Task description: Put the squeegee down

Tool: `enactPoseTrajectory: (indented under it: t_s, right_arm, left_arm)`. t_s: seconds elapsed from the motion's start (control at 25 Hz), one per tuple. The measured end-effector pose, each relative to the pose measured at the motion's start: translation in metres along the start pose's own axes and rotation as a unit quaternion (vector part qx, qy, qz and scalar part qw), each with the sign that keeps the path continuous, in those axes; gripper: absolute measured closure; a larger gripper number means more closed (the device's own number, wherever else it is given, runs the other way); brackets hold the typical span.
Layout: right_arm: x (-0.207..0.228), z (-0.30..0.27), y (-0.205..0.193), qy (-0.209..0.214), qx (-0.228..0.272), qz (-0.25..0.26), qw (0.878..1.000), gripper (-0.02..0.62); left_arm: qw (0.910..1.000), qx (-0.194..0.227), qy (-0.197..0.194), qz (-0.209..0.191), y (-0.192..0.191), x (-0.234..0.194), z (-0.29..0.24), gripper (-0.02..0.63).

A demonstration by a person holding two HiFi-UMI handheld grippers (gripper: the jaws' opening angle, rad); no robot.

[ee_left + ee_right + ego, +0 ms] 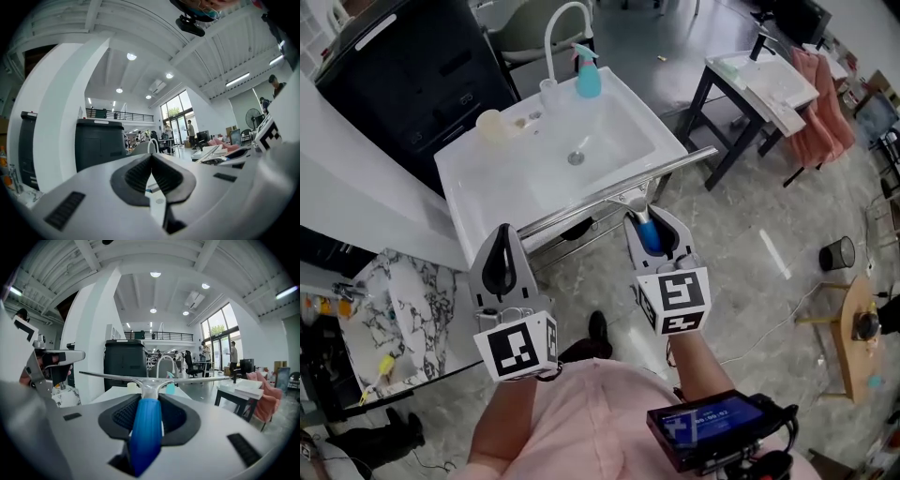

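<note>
The squeegee has a blue handle [650,234] and a long metal blade [619,194]. In the head view the blade lies across the front rim of the white sink [461,192]. My right gripper [649,217] is shut on the blue handle [146,427], and the blade [154,378] spans level just past the jaws, with the sink behind it. To its left, my left gripper [502,246] hangs in front of the sink's near left corner. Its pads meet at the tips with nothing between them [151,159].
On the sink's back rim stand a white faucet [558,28], a teal spray bottle [587,75] and a cup [491,125]. A black cabinet [412,66] stands behind the sink. A table with a pink cloth [820,112] stands right, a marble counter [403,309] left.
</note>
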State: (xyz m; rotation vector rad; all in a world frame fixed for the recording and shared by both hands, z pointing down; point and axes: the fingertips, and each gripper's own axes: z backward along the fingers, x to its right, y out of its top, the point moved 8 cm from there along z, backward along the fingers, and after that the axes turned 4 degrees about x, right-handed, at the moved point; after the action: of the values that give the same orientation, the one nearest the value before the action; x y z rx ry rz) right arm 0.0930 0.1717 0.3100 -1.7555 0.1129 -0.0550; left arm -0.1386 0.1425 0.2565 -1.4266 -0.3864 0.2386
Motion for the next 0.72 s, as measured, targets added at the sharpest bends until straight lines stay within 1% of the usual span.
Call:
enactPoseTrajectory:
  t_s: [0.16, 0.32, 0.56, 0.72]
  right_arm:
    - [0.009, -0.036, 0.014, -0.004, 0.009, 0.007, 1.0, 0.476]
    - [0.014, -0.059, 0.024, -0.005, 0.012, 0.013, 1.0, 0.476]
    - [0.019, -0.085, 0.032, 0.005, 0.015, 0.018, 1.0, 0.476]
    - [0.028, -0.11, 0.027, 0.016, 0.009, 0.013, 1.0, 0.476]
  left_arm:
    - [0.9999, 0.013, -0.005, -0.002, 0.001, -0.011, -0.037, 0.597]
    - [0.9998, 0.021, -0.002, 0.001, 0.001, -0.022, -0.057, 0.597]
    - [0.9998, 0.017, 0.004, -0.002, -0.005, -0.03, -0.076, 0.597]
    - [0.9999, 0.002, 0.012, -0.008, -0.016, -0.03, -0.093, 0.597]
